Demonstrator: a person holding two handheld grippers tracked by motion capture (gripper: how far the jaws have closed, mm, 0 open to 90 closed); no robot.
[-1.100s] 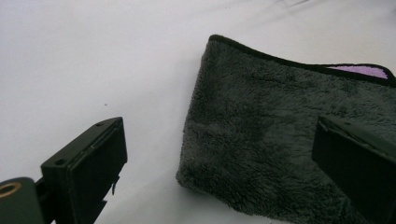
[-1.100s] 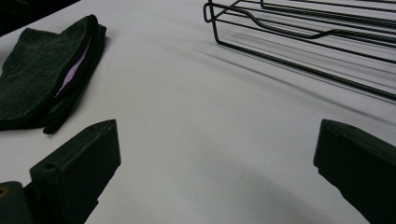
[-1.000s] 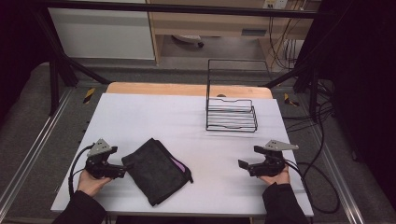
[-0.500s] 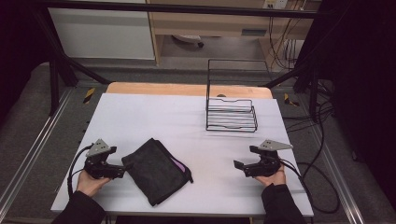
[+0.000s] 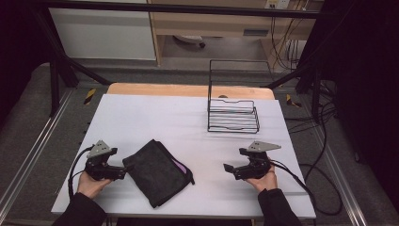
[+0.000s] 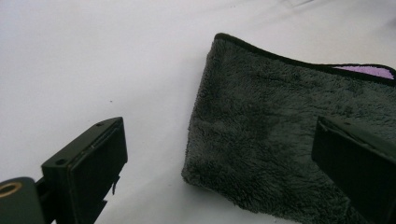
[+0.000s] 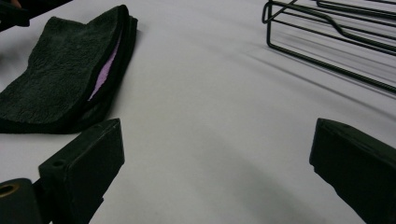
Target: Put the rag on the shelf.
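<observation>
Folded dark fleece cloth [image 5: 157, 172] w/ purple lining lies near-left on the table [image 5: 197, 141]. Left gripper [image 5: 123, 172], jaws spread, straddles its left corner, prob. lining up a pinch. Right gripper [image 5: 229, 169], released, holds nothing, near-right, pointing at cloth. Wire rack [image 5: 233, 115] far right.

Looking down from overhead at the whole table [image 5: 141, 117]; gripper views skimming low, both catching the towel [image 6: 280, 140] close.
</observation>
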